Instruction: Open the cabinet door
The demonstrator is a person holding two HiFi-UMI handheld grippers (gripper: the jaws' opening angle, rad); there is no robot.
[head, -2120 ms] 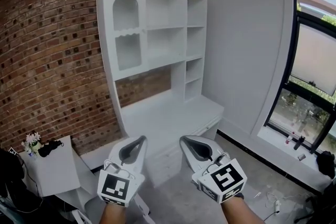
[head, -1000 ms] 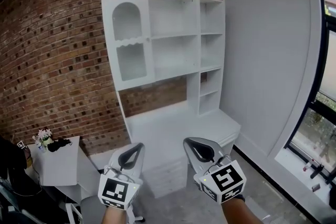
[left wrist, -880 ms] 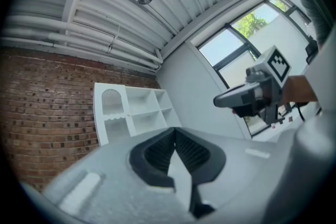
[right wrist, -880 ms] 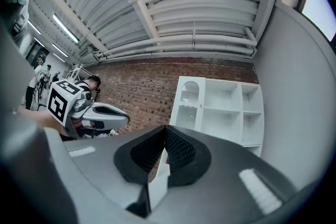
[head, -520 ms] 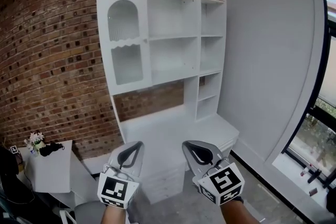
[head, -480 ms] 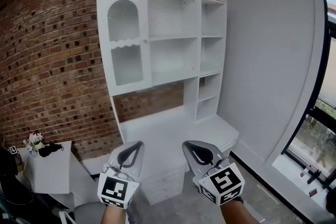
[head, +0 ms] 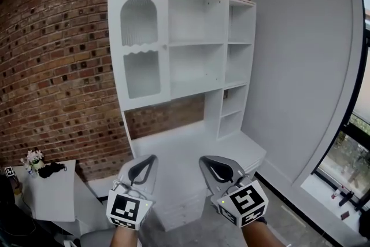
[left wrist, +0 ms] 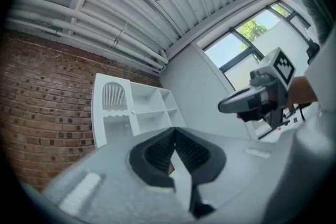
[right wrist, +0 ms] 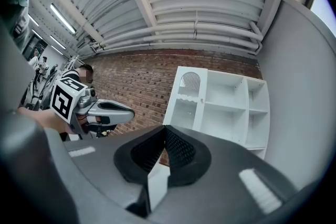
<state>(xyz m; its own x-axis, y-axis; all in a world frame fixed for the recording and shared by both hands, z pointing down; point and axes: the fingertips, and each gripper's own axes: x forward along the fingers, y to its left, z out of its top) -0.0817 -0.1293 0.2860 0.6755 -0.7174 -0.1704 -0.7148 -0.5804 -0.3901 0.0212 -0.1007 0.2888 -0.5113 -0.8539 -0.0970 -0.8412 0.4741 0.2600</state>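
The left gripper (head: pixel 150 159) and right gripper (head: pixel 206 160) are held with jaws closed together, nothing gripped. The cabinet door (head: pixel 140 46), arched and glazed, is located well above and ahead of both. It is judged light, rigid and fragile. Hold should be taken at its small knob (left wrist: pixel 133 112).

Left gripper (head: pixel 151 159): held low, left of centre; points forward and up; jaws together at the tips, nothing between them
Right gripper (head: pixel 203 160): low, right of centre, level with the other; jaws likewise closed tip to tip, nothing held
Spacing: side by side, apart, not touching; tips lean slightly toward each other
Left marker cube (head: pixel 128 207): at the rear of its gripper; face turned up
Right marker cube (head: pixel 244 201): same place; tilted a little outward
Forearms (head: pixel 122 237): bare; both enter from the bottom edge
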